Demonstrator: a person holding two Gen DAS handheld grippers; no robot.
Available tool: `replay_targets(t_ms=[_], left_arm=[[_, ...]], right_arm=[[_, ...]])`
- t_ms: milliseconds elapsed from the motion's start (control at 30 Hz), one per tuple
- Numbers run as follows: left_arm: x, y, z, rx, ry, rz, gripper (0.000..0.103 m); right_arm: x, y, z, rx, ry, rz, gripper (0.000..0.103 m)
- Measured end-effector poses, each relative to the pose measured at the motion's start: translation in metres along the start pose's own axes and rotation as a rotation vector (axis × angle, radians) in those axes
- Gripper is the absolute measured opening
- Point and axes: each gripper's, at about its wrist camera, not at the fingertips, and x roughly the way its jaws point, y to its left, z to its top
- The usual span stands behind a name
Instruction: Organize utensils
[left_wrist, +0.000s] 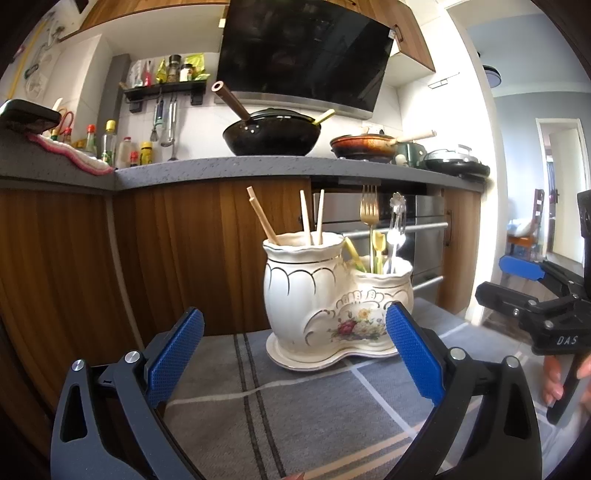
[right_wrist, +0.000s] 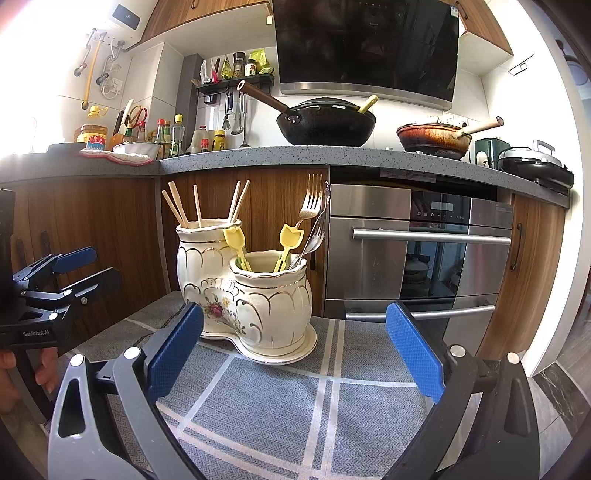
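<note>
Left tool (left_wrist: 295, 354): jaws apart, empty, facing the holder.
Right tool (right_wrist: 295, 354): jaws apart, empty.
Ceramic holder (right_wrist: 243, 295): on the clothed surface (right_wrist: 332, 413), between both tools.
Chopsticks (right_wrist: 197, 208): taller pot.
Forks (right_wrist: 312, 206): lower pot, apparently sorted by kind.

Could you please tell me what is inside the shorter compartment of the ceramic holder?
In the shorter compartment stand two yellow tulip-topped picks, a gold fork and a silver utensil. Their lower ends are hidden by the ceramic wall.

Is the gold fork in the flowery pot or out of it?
In. The gold fork stands tines up, with its handle down inside the shorter cup of the cream flowered ceramic holder, beside yellow tulip-topped picks.
</note>
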Motion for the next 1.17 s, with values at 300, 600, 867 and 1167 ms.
replay_targets(t_ms=[300, 600, 867, 1167], left_arm=[[0.0003, 0.0002, -0.0004, 0.000, 0.001, 0.001, 0.098], [0.0002, 0.0004, -0.0002, 0.000, 0.001, 0.001, 0.098], [0.0015, -0.0017, -0.0014, 0.011, 0.008, -0.016, 0.098], [0.0025, -0.0026, -0.0018, 0.013, 0.016, 0.004, 0.098]], right_arm=[[0.0003, -0.0001, 0.0001, 0.000, 0.002, 0.000, 0.098], [0.0007, -0.0003, 0.0001, 0.000, 0.002, 0.000, 0.098], [0.0007, -0.0005, 0.0003, 0.000, 0.002, 0.000, 0.098], [0.0055, -0.0039, -0.0036, 0.015, 0.027, -0.011, 0.098]])
